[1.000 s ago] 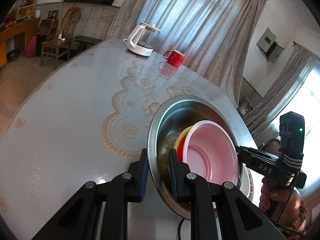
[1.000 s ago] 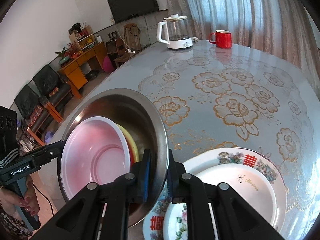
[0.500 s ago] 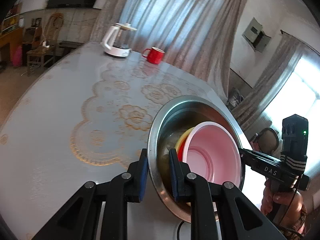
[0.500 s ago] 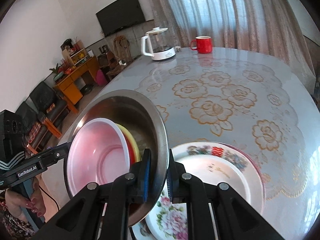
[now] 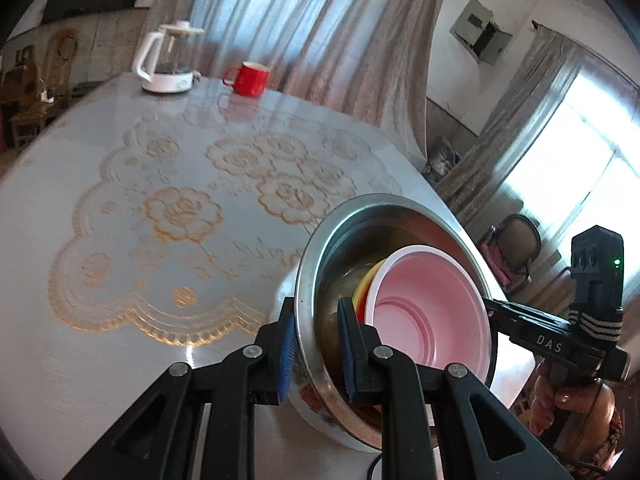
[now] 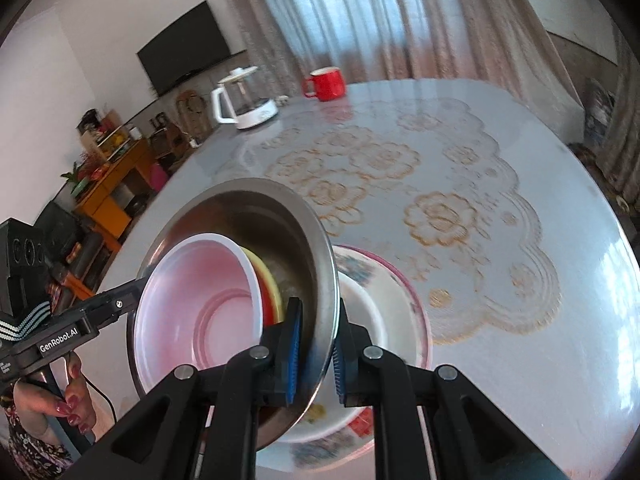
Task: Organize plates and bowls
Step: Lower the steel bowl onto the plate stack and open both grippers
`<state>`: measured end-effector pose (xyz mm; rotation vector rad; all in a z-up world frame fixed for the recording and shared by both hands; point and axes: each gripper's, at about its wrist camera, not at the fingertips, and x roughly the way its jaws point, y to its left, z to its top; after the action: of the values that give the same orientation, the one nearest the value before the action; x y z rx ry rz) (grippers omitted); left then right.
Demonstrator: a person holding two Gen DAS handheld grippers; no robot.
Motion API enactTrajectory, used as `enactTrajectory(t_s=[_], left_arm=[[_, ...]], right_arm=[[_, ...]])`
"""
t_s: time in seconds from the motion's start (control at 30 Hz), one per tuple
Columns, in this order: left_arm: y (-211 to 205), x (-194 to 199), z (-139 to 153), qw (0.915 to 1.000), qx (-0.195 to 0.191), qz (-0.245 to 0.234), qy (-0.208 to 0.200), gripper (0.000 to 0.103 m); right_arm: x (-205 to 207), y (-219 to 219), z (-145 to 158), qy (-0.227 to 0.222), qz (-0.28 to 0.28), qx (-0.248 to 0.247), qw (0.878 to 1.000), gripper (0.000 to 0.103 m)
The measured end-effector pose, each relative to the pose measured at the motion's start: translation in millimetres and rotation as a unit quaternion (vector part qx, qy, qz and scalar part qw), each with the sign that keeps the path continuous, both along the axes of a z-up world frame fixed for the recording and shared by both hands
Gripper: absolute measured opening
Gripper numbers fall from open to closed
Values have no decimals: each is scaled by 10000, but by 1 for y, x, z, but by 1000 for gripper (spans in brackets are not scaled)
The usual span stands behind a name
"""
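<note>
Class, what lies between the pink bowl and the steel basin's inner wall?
A yellow bowl nested behind the pink bowl inside the steel basin, clearest in the right wrist view.

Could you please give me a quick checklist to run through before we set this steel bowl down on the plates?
1. Left gripper clamped on the steel bowl rim: ok.
2. Right gripper clamped on the opposite rim: ok.
3. Pink bowl and yellow bowl nested inside the steel bowl: ok, though they sit off-centre against one wall.
4. Plates directly under the steel bowl: ok, the stack shows just below it.
5. Steel bowl already resting on the plates: cannot tell, the underside is hidden.
6. Kettle and red mug well clear: ok, both stand at the table's far end.
</note>
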<state>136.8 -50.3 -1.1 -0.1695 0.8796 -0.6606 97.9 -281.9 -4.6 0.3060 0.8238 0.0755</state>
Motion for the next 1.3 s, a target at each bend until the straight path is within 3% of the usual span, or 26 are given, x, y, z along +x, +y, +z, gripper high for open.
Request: enactTrajectory(t_s=[0.6, 0.77, 0.93, 1.17, 1.3], left_arm=[[-25, 5, -28, 9988, 477, -72, 102, 20], [-26, 0, -23, 9974, 703, -8, -156, 41], [-23, -1, -22, 9965, 792, 120, -252, 50], [-12, -12, -12, 9919, 1040, 417, -593, 77], [-6, -20, -10, 9893, 1160, 579, -670, 85]], right_arm=[[-3, -25, -35, 332, -406, 430, 9977, 15], [-7, -31, -40, 234, -628, 544, 9963, 19], [-11, -33, -37, 124, -774, 351, 9963, 23], [-20, -33, -36, 20, -869, 355, 9956, 24], [-30, -28, -32, -120, -945, 213, 9952, 28]])
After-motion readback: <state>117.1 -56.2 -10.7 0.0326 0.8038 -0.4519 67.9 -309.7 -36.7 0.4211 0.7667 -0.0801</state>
